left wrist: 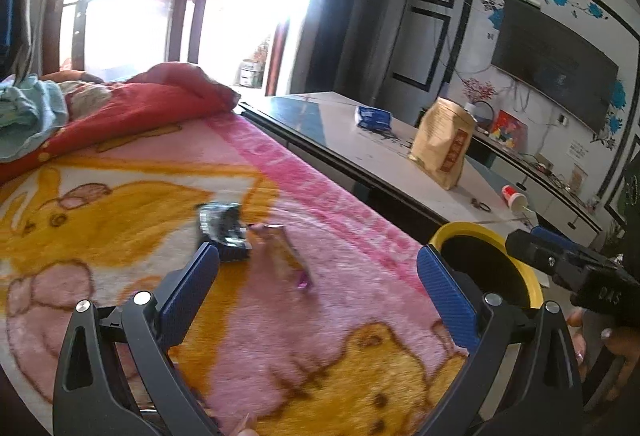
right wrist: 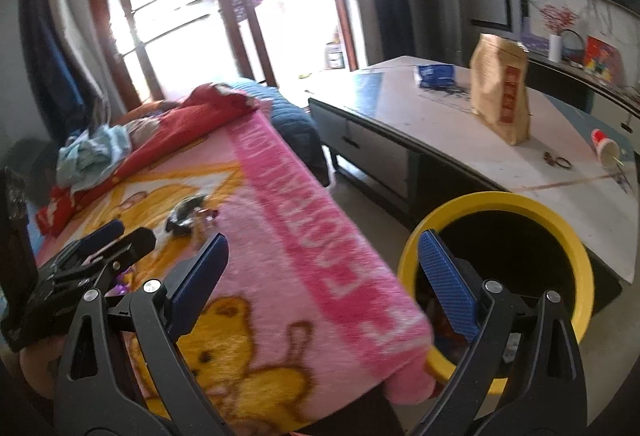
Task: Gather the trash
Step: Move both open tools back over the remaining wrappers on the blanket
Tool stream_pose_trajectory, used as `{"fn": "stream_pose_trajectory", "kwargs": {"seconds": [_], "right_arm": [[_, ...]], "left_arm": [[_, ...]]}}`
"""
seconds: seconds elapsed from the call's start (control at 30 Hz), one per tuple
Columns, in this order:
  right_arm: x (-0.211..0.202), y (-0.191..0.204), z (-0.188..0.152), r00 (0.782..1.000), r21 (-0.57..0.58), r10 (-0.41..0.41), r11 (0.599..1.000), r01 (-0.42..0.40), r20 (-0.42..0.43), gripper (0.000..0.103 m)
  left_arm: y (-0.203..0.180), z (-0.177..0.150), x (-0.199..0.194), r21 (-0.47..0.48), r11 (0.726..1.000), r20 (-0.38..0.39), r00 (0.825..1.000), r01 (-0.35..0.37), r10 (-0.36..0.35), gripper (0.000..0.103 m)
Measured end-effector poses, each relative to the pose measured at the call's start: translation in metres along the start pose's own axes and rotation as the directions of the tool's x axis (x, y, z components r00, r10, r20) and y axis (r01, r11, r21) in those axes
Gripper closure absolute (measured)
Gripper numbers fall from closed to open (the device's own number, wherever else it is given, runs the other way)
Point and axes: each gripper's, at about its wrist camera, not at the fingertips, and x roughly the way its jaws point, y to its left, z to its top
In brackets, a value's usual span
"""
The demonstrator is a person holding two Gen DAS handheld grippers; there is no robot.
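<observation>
A crumpled dark wrapper [left wrist: 222,230] and a pinkish one [left wrist: 286,254] lie on the blanket [left wrist: 120,204]; both the left gripper [left wrist: 318,276] and the right gripper [right wrist: 322,264] are wide open, empty.

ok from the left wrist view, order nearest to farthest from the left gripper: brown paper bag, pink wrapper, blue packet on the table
From the left gripper:
1. pink wrapper, on the blanket between its fingers
2. brown paper bag, standing on the table, right
3. blue packet, far end of the table
</observation>
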Motion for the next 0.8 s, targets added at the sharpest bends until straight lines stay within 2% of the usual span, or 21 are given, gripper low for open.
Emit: {"fn": "stream_pose_trajectory", "kwargs": {"seconds": [0.37,0.8], "right_arm": [[0.019,0.045,0.000,0.995,-0.053,0.082,0.995,-0.085,-0.048,0.016],[0.061,0.092,0.000,0.982,-0.108,0.136,0.983,-0.151,-0.134,0.016]], "left_arm": [[0.055,0.000,-0.025,-0.080,0.992,0.021,0.995,-0.098,0.100,0.007],[0.105,-0.016,-0.049,-0.131,0.978,-0.004,0.986,-0.165,0.166,0.007]]}}
